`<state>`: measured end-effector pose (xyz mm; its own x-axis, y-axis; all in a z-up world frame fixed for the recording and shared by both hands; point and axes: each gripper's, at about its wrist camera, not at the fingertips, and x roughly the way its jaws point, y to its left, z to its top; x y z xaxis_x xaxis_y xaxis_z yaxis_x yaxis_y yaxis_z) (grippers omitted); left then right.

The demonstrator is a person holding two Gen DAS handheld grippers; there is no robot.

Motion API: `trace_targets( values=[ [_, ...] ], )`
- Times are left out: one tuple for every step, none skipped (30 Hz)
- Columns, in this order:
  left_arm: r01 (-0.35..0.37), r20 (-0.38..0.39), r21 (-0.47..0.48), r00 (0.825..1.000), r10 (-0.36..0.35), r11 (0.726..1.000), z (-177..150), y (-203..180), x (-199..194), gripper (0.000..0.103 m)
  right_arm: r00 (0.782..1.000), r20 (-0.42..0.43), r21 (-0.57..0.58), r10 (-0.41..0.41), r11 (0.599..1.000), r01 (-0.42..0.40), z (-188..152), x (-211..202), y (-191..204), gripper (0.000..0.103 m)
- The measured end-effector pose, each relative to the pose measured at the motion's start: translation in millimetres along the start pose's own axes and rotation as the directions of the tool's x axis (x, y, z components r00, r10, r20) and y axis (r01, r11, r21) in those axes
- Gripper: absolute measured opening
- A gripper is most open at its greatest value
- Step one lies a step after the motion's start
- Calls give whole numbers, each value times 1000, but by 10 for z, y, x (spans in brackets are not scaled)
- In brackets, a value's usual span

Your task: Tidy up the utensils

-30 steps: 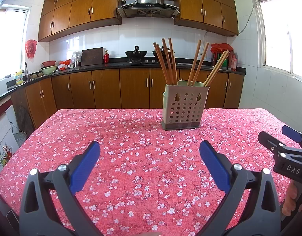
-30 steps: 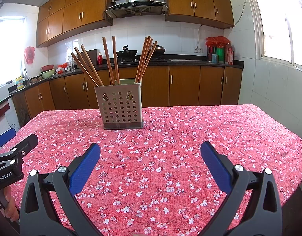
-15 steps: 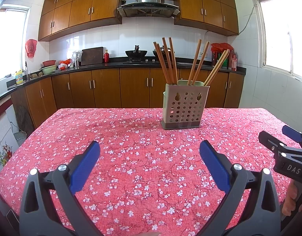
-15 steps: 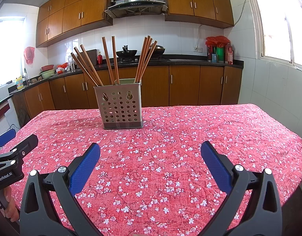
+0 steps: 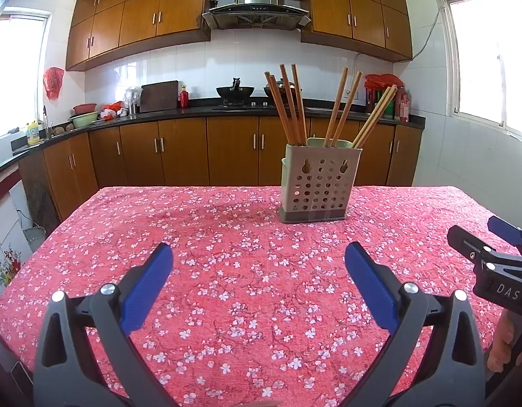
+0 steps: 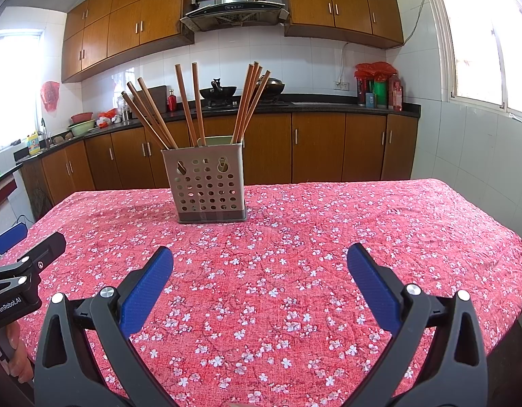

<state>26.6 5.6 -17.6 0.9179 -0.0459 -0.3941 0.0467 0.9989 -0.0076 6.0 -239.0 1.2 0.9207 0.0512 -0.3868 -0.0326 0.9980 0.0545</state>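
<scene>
A beige perforated utensil holder (image 5: 319,185) stands upright on the table with the red flowered cloth (image 5: 227,271); it also shows in the right wrist view (image 6: 208,185). Several wooden chopsticks (image 5: 291,105) stand in it, fanned out, as in the right wrist view (image 6: 193,101). My left gripper (image 5: 259,264) is open and empty, low over the cloth, well short of the holder. My right gripper (image 6: 260,266) is open and empty too. Each gripper shows at the edge of the other's view: the right one (image 5: 491,251) and the left one (image 6: 20,257).
Wooden kitchen cabinets and a black counter (image 5: 227,112) with a wok, bowls and bottles run behind the table. A window and tiled wall (image 6: 481,68) stand at the right. The table's near edge lies just under both grippers.
</scene>
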Motion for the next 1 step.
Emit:
trace_targets(
  values=[
    [0,-1,1,1000,0,1000,8,0,4,99,1000,0,0,0,1000,0,0,0,-1,101]
  ],
)
